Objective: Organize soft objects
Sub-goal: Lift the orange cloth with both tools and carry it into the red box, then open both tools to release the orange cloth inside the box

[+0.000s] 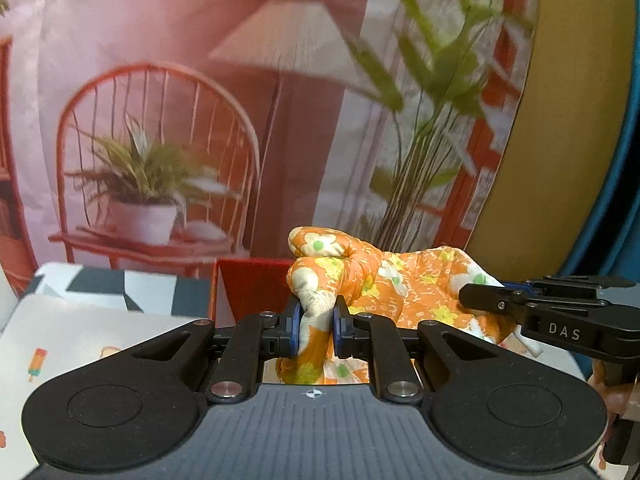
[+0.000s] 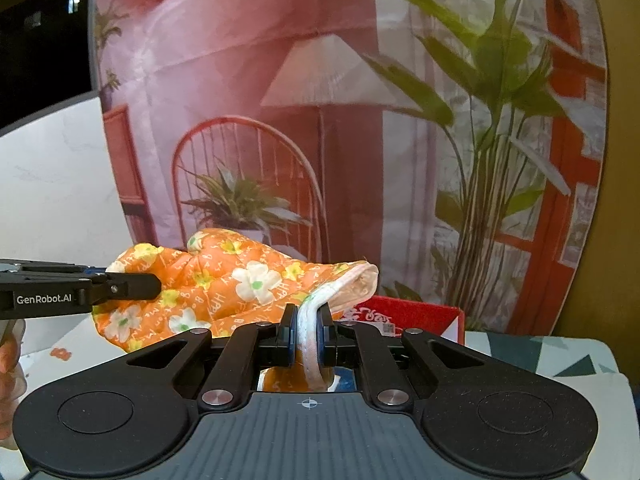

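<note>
The oven mitt point(image 2: 224, 292) is carried above the worktop point(image 1: 80, 336), near a red box point(image 1: 256, 284). The left tool point(image 1: 314, 330) is clamped on its thumb end, the right tool point(image 2: 307, 334) on its cuff edging. If either thin fold slips, the mitt is expected to swing down and miss the box.

Printed pink backdrop point(image 1: 168, 40), mustard wall point(image 1: 560, 160), patterned tabletop point(image 1: 80, 336)
</note>
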Tool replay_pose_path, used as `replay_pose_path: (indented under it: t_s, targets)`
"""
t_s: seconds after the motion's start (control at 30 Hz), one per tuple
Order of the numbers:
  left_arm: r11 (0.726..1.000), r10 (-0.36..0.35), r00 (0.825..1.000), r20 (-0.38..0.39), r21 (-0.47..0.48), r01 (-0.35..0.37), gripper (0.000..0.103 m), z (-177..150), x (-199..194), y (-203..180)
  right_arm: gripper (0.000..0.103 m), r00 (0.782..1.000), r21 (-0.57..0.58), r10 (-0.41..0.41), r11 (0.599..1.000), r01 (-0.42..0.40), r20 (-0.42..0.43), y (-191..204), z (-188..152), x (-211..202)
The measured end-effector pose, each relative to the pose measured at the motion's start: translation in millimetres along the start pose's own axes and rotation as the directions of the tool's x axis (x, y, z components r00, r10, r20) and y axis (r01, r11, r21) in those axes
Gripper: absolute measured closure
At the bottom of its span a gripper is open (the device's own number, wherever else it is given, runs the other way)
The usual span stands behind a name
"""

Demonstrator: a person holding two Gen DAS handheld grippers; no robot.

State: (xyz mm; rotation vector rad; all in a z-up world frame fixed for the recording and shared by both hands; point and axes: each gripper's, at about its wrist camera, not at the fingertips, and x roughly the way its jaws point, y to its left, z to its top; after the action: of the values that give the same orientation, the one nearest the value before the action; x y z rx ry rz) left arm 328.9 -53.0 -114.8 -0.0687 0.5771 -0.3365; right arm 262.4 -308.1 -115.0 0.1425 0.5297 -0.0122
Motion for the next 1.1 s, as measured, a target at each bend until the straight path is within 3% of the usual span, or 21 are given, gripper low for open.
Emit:
replay_pose_path:
  t_s: [0.13,0.33,0.53,0.83,1.0,1.1]
  targets:
    - [1.000,0.006,0.994,-0.109,0.001,-0.006,0.087,-7.5,30.9,5.4,0.094,0.996,0.014,-0.007,1.000,0.008,-0.084,-5.5,-11.5,29.0]
    - [0.999,0.022,0.963,-0.270,0.043,-0.010,0.087,-25.7,67.8,7.6,0.094,0.971,0.075,-0.003,0.997,0.021,-0.238,-13.7,-45.3,68.0]
    - [0.994,0.044,0.938,-0.343,0.106,-0.008,0.086,-33.3,84.0,-0.2,0.094,0.938,0.170,0.039,0.985,0.021,-0.343,-16.2,-62.6,87.1]
    - [0.992,0.066,0.897,-0.436,0.126,-0.012,0.086,-47.6,98.7,-4.1,0.094,0.908,0.185,0.033,0.982,0.049,-0.418,-10.9,-67.5,100.8]
    - [0.991,0.064,0.916,-0.396,0.134,-0.011,0.080,-41.1,90.3,-2.7,0.093,0.903,0.166,0.004,0.983,0.075,-0.430,-13.1,-68.9,100.8]
    - [0.987,0.072,0.927,-0.367,0.162,-0.012,0.062,-34.3,81.4,-6.5,0.087,0.904,0.132,-0.024,0.987,0.089,-0.427,-11.8,-68.4,96.2]
